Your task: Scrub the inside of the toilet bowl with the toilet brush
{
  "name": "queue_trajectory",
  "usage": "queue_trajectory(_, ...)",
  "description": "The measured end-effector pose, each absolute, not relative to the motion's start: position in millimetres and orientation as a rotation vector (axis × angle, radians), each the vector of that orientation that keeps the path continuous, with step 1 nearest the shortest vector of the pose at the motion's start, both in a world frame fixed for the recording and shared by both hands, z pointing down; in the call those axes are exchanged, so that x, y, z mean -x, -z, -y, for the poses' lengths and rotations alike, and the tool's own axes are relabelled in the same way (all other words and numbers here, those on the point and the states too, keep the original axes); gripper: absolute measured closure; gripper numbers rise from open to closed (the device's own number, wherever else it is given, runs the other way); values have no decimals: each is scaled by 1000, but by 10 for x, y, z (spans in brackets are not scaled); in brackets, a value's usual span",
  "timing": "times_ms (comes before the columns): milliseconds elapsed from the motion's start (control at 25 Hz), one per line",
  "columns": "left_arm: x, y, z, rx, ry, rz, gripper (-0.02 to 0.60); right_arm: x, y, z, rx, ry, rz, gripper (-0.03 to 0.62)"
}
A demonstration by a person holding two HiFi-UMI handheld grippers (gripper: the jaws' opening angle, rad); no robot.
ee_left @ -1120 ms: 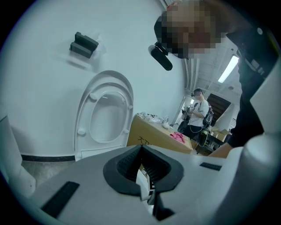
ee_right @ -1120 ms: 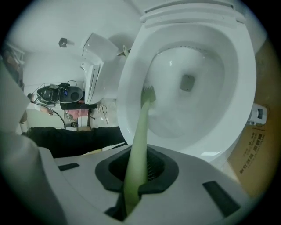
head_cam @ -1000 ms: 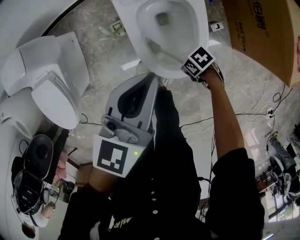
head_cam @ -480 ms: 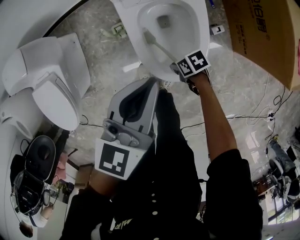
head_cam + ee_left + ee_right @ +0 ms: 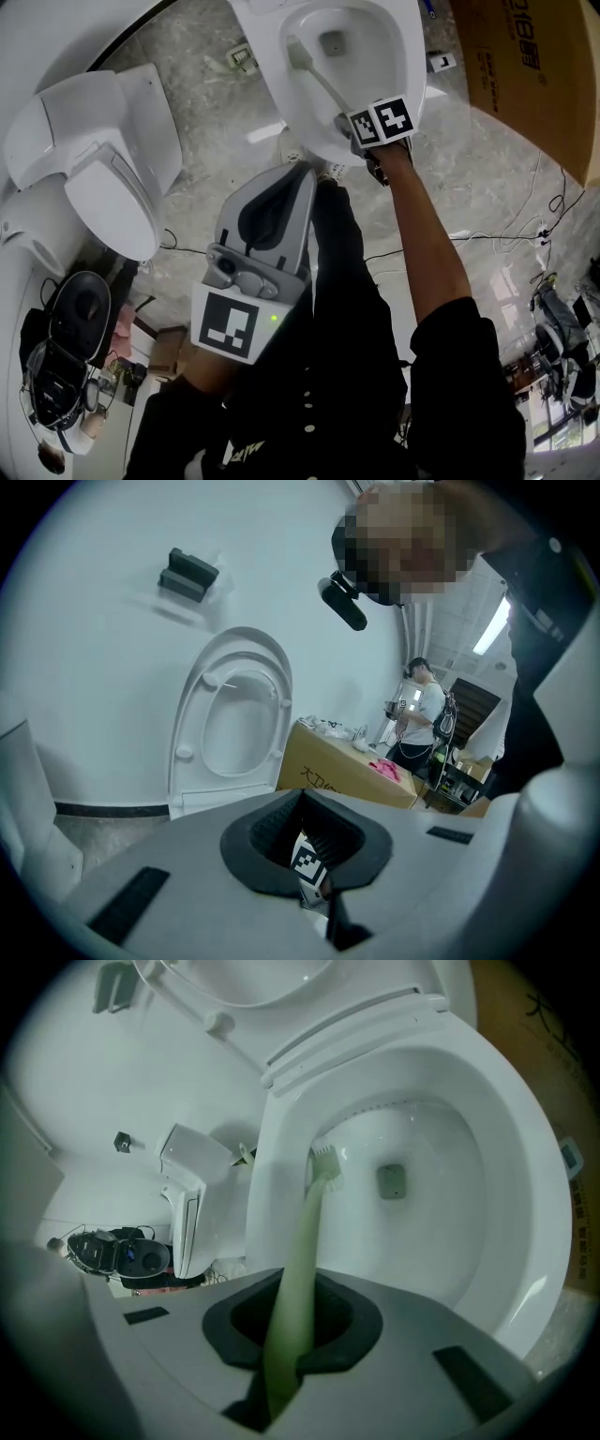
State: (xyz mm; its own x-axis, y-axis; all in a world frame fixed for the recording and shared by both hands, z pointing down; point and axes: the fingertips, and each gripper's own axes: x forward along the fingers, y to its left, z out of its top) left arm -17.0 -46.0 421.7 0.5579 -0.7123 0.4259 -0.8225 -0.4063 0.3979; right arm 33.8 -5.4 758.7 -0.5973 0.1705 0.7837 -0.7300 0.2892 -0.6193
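The white toilet bowl (image 5: 398,56) is at the top of the head view. My right gripper (image 5: 349,124) hangs over its near rim, shut on the toilet brush's pale green handle (image 5: 300,1260). The brush head (image 5: 298,52) presses on the bowl's left inner wall (image 5: 281,1176), left of the drain (image 5: 391,1181). My left gripper (image 5: 298,178) is held low near the person's body, away from the bowl, jaws together with nothing between them. In the left gripper view, the left gripper (image 5: 306,853) points at the raised toilet seat (image 5: 234,724).
A second white toilet (image 5: 94,159) stands at the left. A large cardboard box (image 5: 534,66) sits at the upper right. Cables (image 5: 487,230) run over the grey stone floor. Dark equipment (image 5: 66,328) is at the lower left. A person (image 5: 422,714) stands far behind the box.
The brush head has slid along the bowl's left wall toward the back. My right gripper has shifted slightly left over the rim. The left gripper has barely moved.
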Motion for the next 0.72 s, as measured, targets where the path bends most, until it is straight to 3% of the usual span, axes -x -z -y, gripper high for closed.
queue_trajectory(720, 214, -4306, 461, -2213, -266, 1224, 555, -236, -7657, 379, -727, -1671, 1773, 549)
